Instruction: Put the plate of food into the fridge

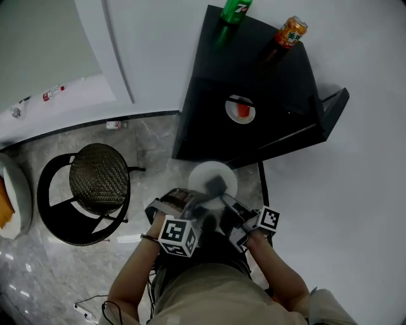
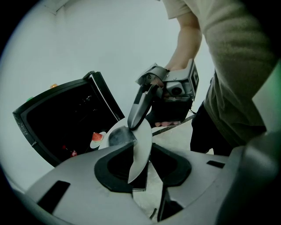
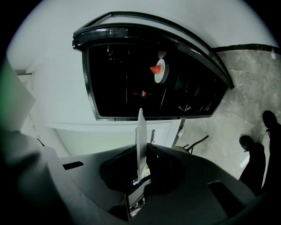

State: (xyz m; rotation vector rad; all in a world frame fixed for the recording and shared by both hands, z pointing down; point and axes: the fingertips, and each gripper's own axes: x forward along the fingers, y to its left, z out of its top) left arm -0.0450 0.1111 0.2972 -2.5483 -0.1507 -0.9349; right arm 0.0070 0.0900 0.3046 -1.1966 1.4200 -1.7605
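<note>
Both grippers hold one white plate [image 1: 212, 179] in front of the open black fridge [image 1: 209, 120]; I see no food on this plate. My left gripper [image 1: 193, 202] is shut on its near-left rim, and the plate [image 2: 139, 151] shows edge-on between the jaws [image 2: 141, 161]. My right gripper [image 1: 223, 193] is shut on the opposite rim, its fingers [image 2: 139, 105] reaching over the plate. In the right gripper view the plate [image 3: 141, 136] stands edge-on in the jaws [image 3: 141, 163]. Inside the fridge sits a second small plate with red food [image 1: 241, 109] [image 3: 159, 70] [image 2: 97, 138].
A green bottle [image 1: 236, 9] and an orange can [image 1: 290, 32] stand on the fridge top. The fridge door [image 1: 331, 109] hangs open to the right. A round black stool [image 1: 98, 181] stands left of me on the marble floor. A white dish [image 1: 14, 197] is at the far left edge.
</note>
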